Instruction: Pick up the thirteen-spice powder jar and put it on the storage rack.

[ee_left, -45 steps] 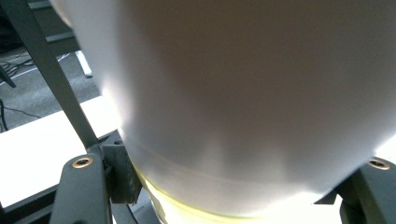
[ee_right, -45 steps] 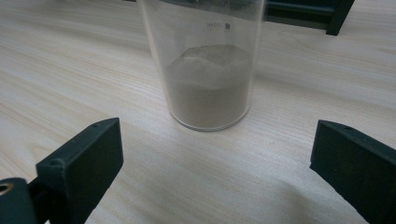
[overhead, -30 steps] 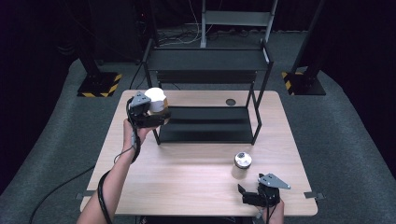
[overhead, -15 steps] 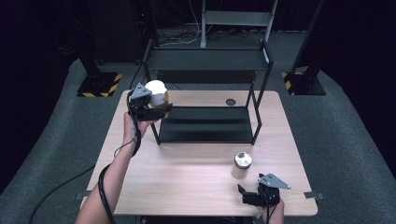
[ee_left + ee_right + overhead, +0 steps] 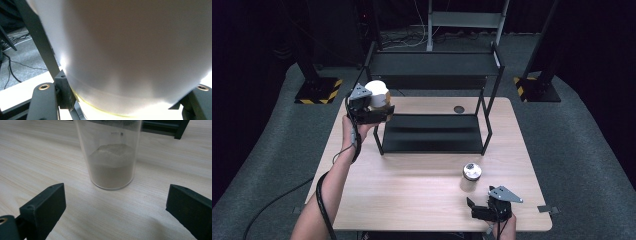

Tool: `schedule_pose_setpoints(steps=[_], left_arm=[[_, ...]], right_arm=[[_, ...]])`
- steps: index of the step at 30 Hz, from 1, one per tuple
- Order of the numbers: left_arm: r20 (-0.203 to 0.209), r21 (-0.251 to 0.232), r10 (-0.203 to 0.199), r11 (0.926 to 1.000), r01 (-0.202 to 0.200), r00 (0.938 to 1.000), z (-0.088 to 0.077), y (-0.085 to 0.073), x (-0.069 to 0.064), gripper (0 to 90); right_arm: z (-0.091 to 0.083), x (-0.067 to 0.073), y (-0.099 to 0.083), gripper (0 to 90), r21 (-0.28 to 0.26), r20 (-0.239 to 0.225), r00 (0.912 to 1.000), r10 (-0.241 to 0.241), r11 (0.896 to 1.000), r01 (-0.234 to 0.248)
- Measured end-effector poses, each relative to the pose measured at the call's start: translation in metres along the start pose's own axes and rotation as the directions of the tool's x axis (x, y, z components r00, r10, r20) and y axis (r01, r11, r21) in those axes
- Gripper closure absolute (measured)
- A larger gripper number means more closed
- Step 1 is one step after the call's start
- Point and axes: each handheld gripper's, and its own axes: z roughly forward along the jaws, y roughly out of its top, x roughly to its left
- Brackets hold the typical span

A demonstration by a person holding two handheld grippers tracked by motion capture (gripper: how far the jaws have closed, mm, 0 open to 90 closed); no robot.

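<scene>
**One table, one rack, two jars**

I work at a pale wooden table [image 5: 412,190] on grey carpet, the room behind dark. One black two-tier rack [image 5: 434,100] stands at its far side. My left gripper [image 5: 371,111] clamps a white jar [image 5: 378,92] beside the rack's left post. My right gripper [image 5: 484,210] rests spread wide near a clear jar [image 5: 471,177] of brownish powder.

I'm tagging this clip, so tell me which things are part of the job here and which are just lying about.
In the job:
white container, held in the left gripper
clear jar of brown powder, before the open right gripper
black shelf rack

Lying about:
floor cables
striped stand bases
</scene>
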Motion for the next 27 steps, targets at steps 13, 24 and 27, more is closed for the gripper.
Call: schedule_pose_setpoints(steps=[13, 24, 27], left_arm=[[-0.006, -0.006, 0.002, 1.0000, -0.002, 1.0000, -0.001, 0.013, 0.001, 30.0], [-0.008, -0.023, 0.003, 0.9997, -0.003, 1.0000, -0.005, 0.023, 0.001, 30.0], [-0.008, -0.027, 0.005, 0.9996, -0.005, 1.0000, -0.007, 0.027, 0.001, 30.0]], right_arm=[[0.000, 0.001, 0.000, 1.8, 0.004, 0.003, 1.0000, -0.006, 1.000, 0.006], [0.000, 0.001, 0.001, 1.8, 0.005, 0.001, 1.0000, -0.005, 1.000, 0.005], [0.000, 0.000, 0.001, 1.8, 0.004, 0.000, 1.0000, -0.005, 1.000, 0.005]])
